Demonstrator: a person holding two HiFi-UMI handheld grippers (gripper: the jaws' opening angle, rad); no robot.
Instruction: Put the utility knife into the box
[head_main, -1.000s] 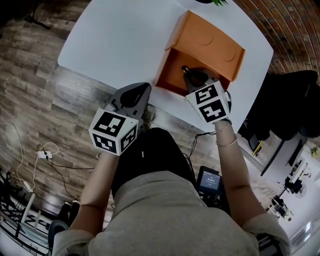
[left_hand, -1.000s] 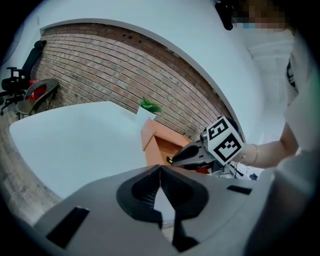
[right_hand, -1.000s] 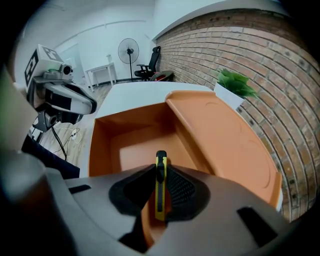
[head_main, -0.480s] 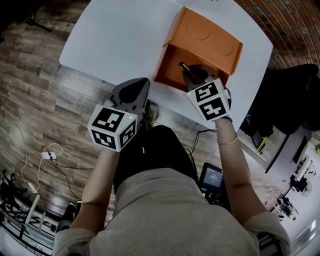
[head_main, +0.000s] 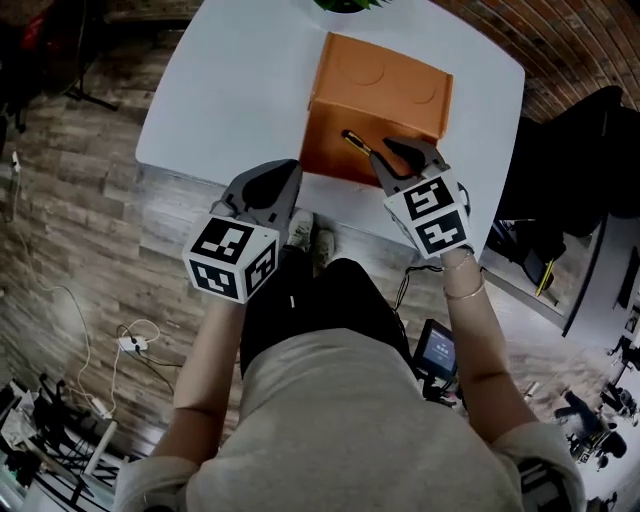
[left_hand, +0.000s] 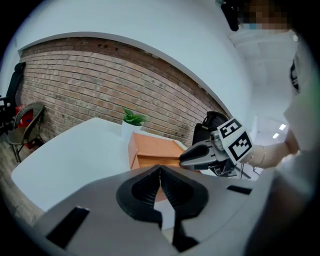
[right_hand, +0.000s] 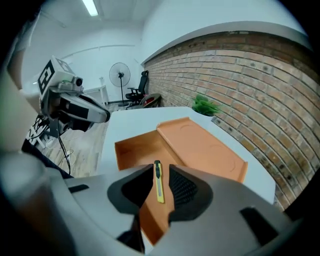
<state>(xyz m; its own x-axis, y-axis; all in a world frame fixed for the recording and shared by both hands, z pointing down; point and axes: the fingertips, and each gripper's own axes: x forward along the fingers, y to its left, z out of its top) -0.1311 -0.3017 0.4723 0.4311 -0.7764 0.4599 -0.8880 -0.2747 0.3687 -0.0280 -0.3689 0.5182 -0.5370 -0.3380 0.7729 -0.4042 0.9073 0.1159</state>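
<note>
Utility knife (right_hand: 159, 182) already lies inside the orange box (right_hand: 131, 150) on the bench (head_main: 230, 80) — the jaws of my right gripper (head_main: 390, 160) have just been opening, wide and clear of it — my left gripper (left_hand: 160, 170) is pressed together, empty; only withdrawing seems left
</note>
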